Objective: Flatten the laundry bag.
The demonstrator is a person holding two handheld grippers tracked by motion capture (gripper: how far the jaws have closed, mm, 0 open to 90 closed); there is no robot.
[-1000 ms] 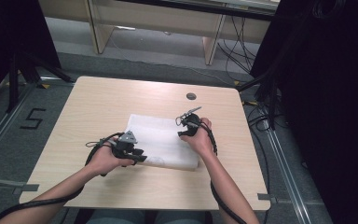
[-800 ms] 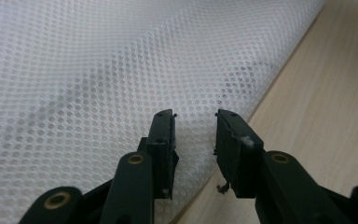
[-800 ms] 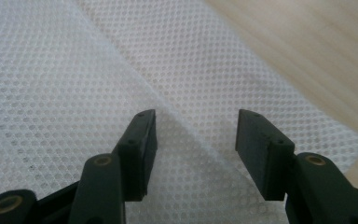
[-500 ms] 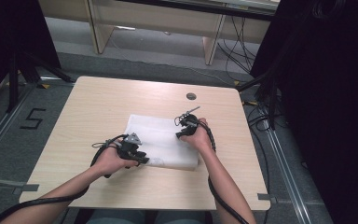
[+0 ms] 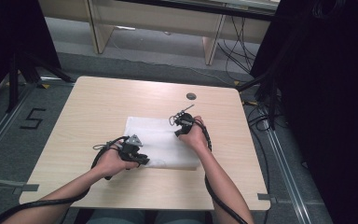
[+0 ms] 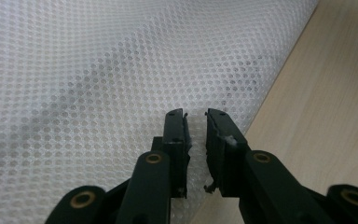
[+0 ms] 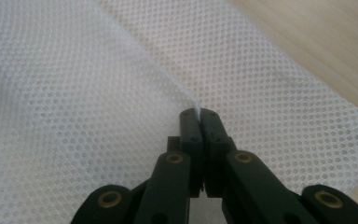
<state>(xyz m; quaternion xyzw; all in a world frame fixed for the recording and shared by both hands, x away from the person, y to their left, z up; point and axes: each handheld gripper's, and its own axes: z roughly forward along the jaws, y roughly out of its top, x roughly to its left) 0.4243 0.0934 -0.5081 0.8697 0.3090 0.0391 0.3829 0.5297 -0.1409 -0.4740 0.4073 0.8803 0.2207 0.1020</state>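
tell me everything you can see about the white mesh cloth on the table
The white mesh cloth is a thin, see-through net fabric pierced with small round holes, lying mostly flat as a rough rectangle near the middle of the wooden table. The right claw is shut on a pinched-up ridge of it near its far right part. The left claw sits at its near left edge, jaws narrowly apart and just closing, with a bit of mesh between them.

White mesh cloth (image 5: 161, 144) (dotted with tiny holes) on a pale wood-grain table (image 5: 98, 107); black tongs (image 7: 199, 116) with brass rivets.
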